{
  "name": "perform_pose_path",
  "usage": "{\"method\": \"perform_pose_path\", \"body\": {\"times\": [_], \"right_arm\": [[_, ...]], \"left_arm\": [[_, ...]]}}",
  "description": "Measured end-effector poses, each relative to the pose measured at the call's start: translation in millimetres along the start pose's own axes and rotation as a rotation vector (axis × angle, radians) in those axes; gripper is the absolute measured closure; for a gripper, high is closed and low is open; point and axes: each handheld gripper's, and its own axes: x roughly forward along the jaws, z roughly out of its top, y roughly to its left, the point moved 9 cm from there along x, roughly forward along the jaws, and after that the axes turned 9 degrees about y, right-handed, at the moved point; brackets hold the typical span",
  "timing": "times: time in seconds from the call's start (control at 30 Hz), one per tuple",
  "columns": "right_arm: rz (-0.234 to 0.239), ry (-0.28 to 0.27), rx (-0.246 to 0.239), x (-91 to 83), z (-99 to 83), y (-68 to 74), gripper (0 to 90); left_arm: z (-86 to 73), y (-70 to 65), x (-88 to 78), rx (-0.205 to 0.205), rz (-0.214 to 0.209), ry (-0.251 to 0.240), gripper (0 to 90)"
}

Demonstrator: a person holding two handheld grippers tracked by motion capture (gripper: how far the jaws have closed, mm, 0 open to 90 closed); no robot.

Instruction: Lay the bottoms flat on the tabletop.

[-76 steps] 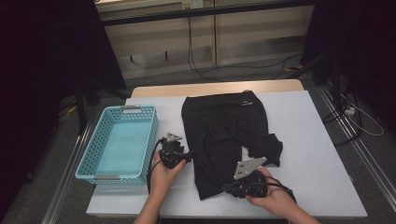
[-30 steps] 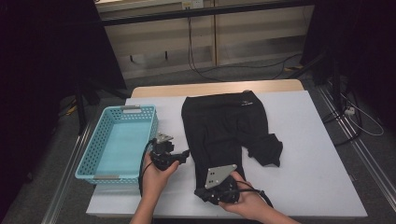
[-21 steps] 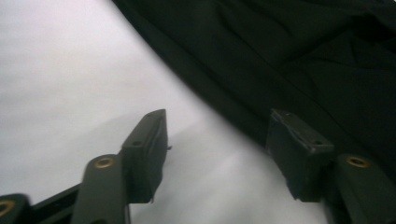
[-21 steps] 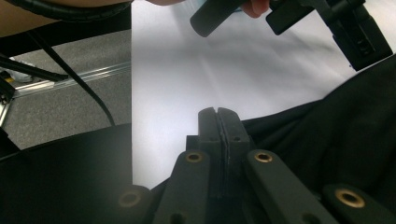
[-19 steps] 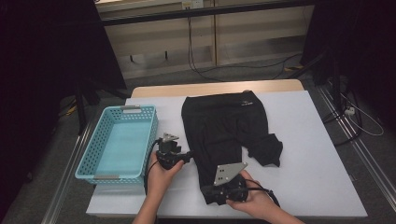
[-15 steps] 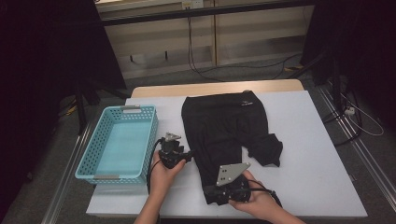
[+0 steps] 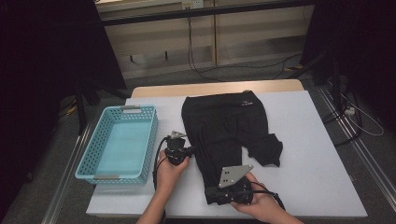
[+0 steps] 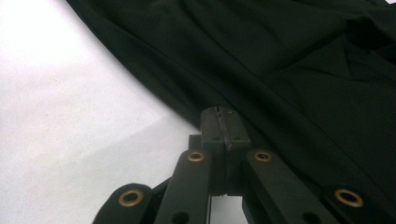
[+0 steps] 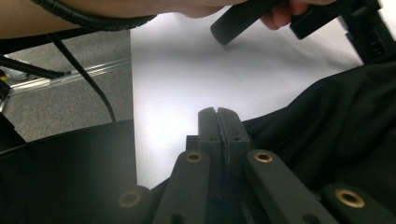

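Observation:
Black shorts (image 7: 224,126) lie flat on the white table (image 7: 308,149), waistband at the far side. My left gripper (image 7: 191,150) is at the left edge of the shorts. Its jaws have just been closing and now stand shut (image 8: 219,116) with the fabric's edge (image 8: 280,56) pinched at their tips. My right gripper (image 7: 209,195) is at the near hem of the left leg. Its jaws are shut (image 9: 217,116) on the black cloth (image 9: 336,121) that runs in from the right. The right leg of the shorts is folded up on itself.
A light blue mesh basket (image 7: 138,109) stands at the table's left side, with nothing in it. Bare white table lies to the right of the shorts. Cables trail on the floor behind the table.
The left hand has moved a little right to the shorts' edge, and its jaws have shut there. The right hand has shifted slightly right along the near hem.

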Motion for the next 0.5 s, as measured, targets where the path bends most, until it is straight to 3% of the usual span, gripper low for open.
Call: {"method": "perform_pose_path", "body": {"times": [0.2,0.33,0.43,0.5], "right_arm": [[0.005,-0.011,-0.007,1.5,3.4,2.3,89.7],[0.007,-0.025,-0.011,4.6,8.9,4.5,89.2],[0.023,-0.034,0.01,9.6,12.2,7.4,75.9],[0.003,-0.022,0.008,10.2,11.5,6.3,62.7]], "left_arm": [[8.4,6.9,-17.0,-0.024,-0.005,-0.022,90.0],[13.7,17.0,-31.0,-0.048,0.019,-0.048,90.0],[14.4,22.6,-36.5,-0.056,0.043,-0.06,90.0],[12.9,24.6,-37.1,-0.06,0.042,-0.056,90.0]]}}
